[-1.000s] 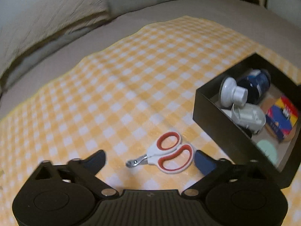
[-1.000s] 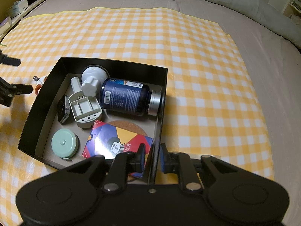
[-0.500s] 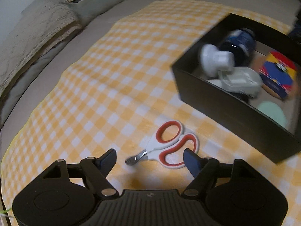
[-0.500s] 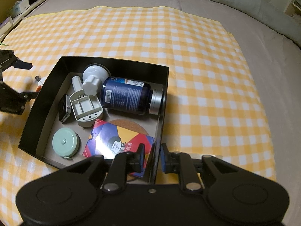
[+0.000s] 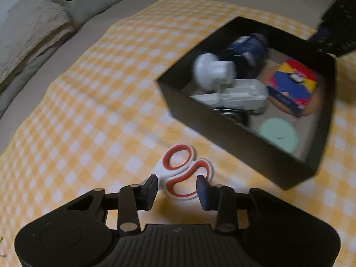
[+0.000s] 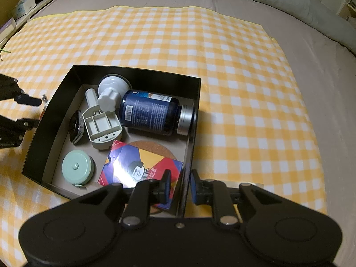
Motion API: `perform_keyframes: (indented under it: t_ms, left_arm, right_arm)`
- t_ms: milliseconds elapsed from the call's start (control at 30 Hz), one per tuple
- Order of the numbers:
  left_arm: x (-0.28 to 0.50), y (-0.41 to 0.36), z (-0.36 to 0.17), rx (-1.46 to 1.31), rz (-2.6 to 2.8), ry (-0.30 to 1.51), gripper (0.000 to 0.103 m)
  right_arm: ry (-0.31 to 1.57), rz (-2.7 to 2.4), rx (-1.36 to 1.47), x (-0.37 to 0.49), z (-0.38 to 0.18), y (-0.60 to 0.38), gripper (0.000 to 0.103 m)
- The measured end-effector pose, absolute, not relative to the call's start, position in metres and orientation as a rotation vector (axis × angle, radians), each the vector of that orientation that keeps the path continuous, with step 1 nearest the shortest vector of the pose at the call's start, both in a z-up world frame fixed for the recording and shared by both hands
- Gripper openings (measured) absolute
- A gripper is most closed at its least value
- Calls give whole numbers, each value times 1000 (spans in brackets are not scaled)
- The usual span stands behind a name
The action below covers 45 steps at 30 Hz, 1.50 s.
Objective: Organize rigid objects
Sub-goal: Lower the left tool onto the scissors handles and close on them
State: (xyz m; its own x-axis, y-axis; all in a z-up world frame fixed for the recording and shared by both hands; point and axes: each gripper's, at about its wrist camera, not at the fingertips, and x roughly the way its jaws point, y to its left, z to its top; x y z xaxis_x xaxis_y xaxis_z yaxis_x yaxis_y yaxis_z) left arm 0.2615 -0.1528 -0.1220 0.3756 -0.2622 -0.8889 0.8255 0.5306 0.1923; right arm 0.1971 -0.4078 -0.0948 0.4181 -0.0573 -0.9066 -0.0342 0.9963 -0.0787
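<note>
Red and white scissors [image 5: 185,173] lie flat between my left gripper's [image 5: 177,189] spread jaws, beside the black box [image 5: 233,131]. My right gripper [image 6: 179,185] pinches the box wall. The smooth handles could slip out if I squeeze crooked.

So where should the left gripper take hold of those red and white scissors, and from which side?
Grip across the two handle loops of the scissors, coming down from above. They lie flat on the checked cloth, and the open left gripper already straddles the loops, probably the bulkiest part.
</note>
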Motion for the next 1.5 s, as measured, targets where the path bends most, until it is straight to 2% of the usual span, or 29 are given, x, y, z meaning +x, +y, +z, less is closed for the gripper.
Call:
perform_keyframes:
  t_ms: [367, 433, 700, 833, 933, 1000, 1067, 1267, 1433, 1500]
  left_arm:
    - [247, -163, -128, 729, -861, 934, 41]
    - [253, -157, -134, 715, -825, 958, 47]
    - [271, -126, -131, 370, -677, 1158, 52]
    - [265, -115, -127, 312, -674, 1213, 51]
    - [258, -114, -125, 339, -698, 1198, 49]
    - [252, -118, -124, 388, -717, 1164, 40]
    - [250, -125, -126, 425, -730, 1142, 37]
    - [249, -130, -127, 414, -740, 1119, 35]
    - [250, -128, -115, 381, -730, 1079, 22]
    - [251, -127, -111, 383, -721, 1063, 11]
  right_arm:
    - [1144, -9, -98, 198, -96, -408, 20]
    - [1144, -9, -97, 198, -96, -407, 20]
    - [1145, -9, -99, 198, -96, -408, 20]
    - [1147, -10, -109, 199, -96, -407, 20]
    - [1149, -11, -115, 200, -96, -406, 20]
    - [1149, -11, -117, 200, -97, -406, 20]
    - [1149, -11, -119, 200, -97, -406, 21]
    - [1149, -11, -118, 200, -97, -406, 21]
    - [1149, -11, -120, 200, -97, -406, 21]
    - [1149, -11, -120, 200, -97, -406, 21]
